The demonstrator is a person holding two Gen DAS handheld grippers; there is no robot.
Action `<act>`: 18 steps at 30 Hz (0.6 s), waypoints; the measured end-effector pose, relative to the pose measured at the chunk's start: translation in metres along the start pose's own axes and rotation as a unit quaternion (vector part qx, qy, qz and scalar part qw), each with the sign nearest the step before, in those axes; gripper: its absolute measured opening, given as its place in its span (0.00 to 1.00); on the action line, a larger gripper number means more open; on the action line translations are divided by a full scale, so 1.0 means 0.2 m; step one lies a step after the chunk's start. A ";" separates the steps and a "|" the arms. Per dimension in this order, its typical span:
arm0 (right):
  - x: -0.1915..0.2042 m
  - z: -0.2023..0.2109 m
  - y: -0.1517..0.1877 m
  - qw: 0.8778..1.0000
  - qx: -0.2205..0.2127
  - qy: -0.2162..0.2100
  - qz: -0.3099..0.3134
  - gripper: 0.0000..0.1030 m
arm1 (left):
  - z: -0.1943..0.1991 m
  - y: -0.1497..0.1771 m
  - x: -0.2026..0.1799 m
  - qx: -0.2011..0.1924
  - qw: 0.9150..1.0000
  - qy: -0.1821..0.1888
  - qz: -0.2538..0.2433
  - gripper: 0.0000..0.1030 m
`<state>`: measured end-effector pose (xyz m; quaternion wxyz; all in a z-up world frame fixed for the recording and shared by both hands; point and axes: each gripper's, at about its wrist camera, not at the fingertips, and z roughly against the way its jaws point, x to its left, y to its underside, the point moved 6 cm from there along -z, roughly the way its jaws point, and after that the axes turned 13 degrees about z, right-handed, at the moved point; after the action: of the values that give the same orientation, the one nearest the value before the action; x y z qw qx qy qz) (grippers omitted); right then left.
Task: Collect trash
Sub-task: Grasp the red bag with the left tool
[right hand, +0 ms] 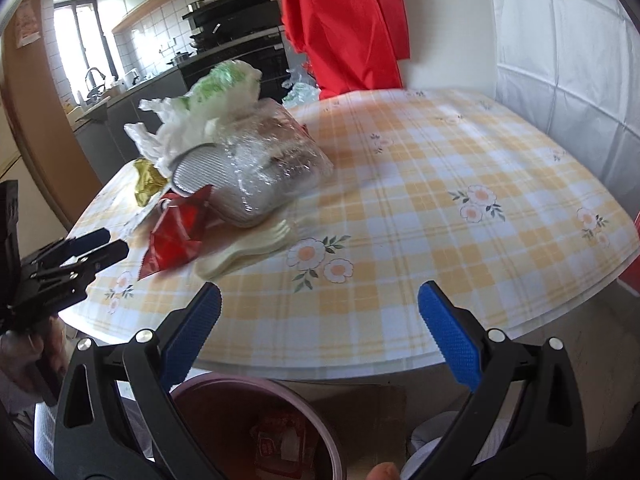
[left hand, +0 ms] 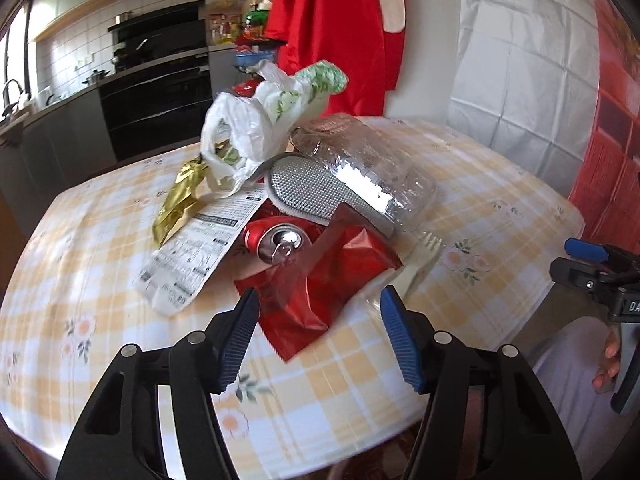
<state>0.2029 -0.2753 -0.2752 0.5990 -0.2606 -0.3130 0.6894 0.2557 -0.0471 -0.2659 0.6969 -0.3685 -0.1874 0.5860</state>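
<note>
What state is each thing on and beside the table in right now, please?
Left gripper: jaws open, empty, over the red wrapper.
Right gripper: jaws wide open, empty.
Red wrapper: crumpled, flat on the table.
Can: on its side, opened.
Clear bottle: lying down, crushed.
White bag: crumpled, gaping.
Fork: flat on the table.
Bin: open, some trash inside.

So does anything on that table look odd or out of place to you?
Yes. Amid the trash heaped at the table's left side, a metal grater lies under a clear plastic container tipped on its side; it looks like a kitchen tool, not rubbish. A soda can lies toppled on a red foil wrapper.
</note>
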 end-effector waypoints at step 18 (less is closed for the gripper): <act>0.04 -0.31 -0.05 0.998 0.053 -0.013 0.008 0.94 | -0.26 -0.05 -0.03 0.033 0.999 -0.003 -0.039 0.17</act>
<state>0.2533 -0.2587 -0.3088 0.6024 -0.2221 -0.2818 0.7130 0.2977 -0.0685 -0.2924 0.7304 -0.3362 -0.1842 0.5653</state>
